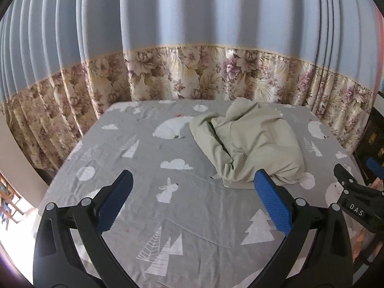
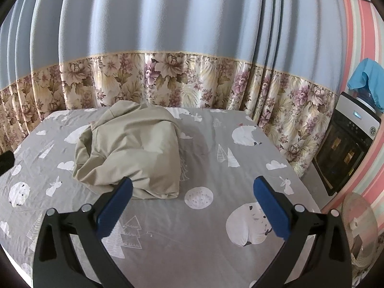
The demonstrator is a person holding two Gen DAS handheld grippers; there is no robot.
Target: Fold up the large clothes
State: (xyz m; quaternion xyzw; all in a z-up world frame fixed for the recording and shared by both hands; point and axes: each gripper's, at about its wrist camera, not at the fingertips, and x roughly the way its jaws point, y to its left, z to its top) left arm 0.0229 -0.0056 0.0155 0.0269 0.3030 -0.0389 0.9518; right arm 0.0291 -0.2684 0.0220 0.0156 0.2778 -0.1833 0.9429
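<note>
Left wrist view: your left tool (image 1: 193,184) hangs spread wide above the bed (image 1: 134,144), gripping nothing. The crumpled beige garment (image 1: 249,144) lies in a heap toward the bed's far side. Your right tool (image 2: 192,189) is likewise spread and empty, just short of the heap.

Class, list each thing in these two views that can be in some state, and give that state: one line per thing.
left gripper: open, holding nothing
right gripper: open, holding nothing
beige garment: crumpled, unfolded, lying on the bed
bedsheet: spread, slightly wrinkled
curtain: drawn shut
</note>
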